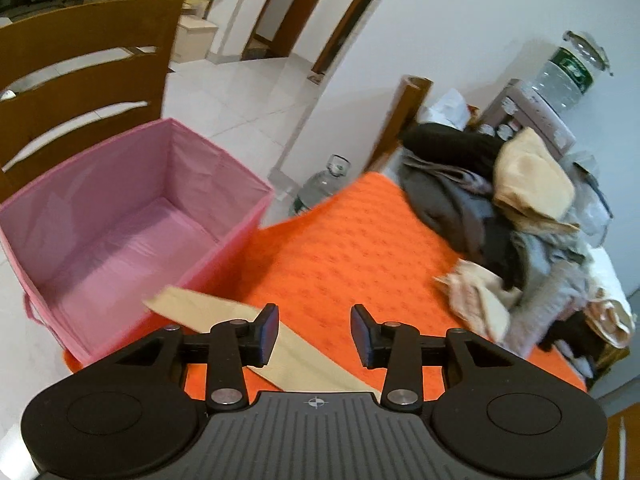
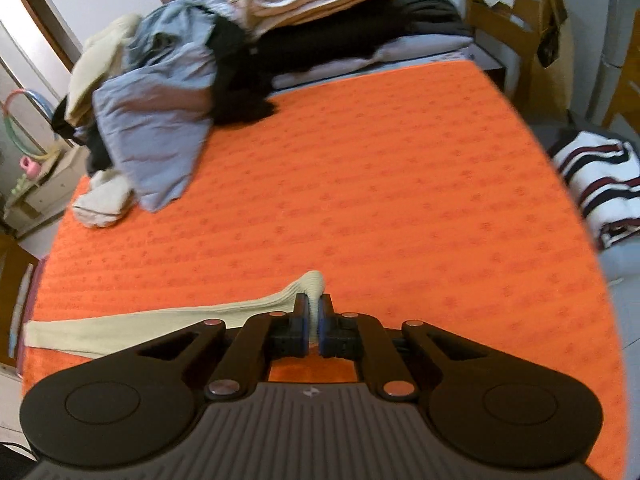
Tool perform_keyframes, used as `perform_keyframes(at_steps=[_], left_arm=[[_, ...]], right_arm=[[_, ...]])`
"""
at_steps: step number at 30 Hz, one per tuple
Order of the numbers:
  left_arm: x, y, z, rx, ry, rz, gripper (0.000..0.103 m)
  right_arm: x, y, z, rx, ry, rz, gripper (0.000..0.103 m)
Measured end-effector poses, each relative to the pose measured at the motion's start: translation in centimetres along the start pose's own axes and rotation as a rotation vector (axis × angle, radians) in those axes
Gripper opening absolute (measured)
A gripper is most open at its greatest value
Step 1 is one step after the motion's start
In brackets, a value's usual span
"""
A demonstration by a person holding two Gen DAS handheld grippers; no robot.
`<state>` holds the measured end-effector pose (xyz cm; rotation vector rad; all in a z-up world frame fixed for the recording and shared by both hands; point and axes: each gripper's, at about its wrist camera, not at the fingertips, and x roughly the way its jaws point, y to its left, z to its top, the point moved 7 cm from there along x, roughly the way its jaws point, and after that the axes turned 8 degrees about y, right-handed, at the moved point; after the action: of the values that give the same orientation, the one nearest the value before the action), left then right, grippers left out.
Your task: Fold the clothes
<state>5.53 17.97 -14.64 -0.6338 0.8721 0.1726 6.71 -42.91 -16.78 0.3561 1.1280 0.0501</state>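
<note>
Right hand-held gripper [image 2: 314, 322] pinches the soft, light cream knit [image 2: 168, 320] at its end; left hand-held gripper [image 1: 314, 334] gapes empty, so take the slack far end.

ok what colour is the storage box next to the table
Pink, inside and out; the storage box shows best in the left wrist view.

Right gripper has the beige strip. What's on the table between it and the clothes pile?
Nothing: in the right wrist view, only bare orange tablecloth lies between the right gripper, shut on the beige cloth strip, and the clothes pile.
</note>
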Motion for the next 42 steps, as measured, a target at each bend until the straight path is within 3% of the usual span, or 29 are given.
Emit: perform_keyframes(at_steps=[14,20,26,33,34,38,42], left_arm=[[2.6,-14.4,-10.2,0.136,0.094,-0.095,0.045],[3.8,-18.7,-14.4,0.206,0.131,-0.096,0.045],[4.1,-20.3,-16.6,0.26,0.134,-0.07,0.046],[5.6,-19.1,-17.2,0.263,0.129,0.013,0.046],[5.8,-18.9,-17.2,0.262,0.128,0.02,0.046],[6.8,-17.9,-17.0,0.282,0.108,0.046,0.045],[8.0,-17.5,-17.1,0.35,0.099,0.072,0.044]], right_arm=[[-3.6,-17.4,2.1,0.009,0.024,-0.12,0.006],[-3.8,-22.4,2.5,0.007,0.046,-0.154,0.006],[-3.1,-24.6,2.5,0.004,0.058,-0.197,0.006],[-2.4,-26.7,2.6,-0.008,0.069,-0.244,0.007],[-2.4,-26.6,2.5,-0.015,0.069,-0.249,0.01],[-2.7,-25.5,2.6,-0.041,0.056,-0.252,0.035],[-3.0,-23.7,2.6,-0.069,0.04,-0.218,0.04]])
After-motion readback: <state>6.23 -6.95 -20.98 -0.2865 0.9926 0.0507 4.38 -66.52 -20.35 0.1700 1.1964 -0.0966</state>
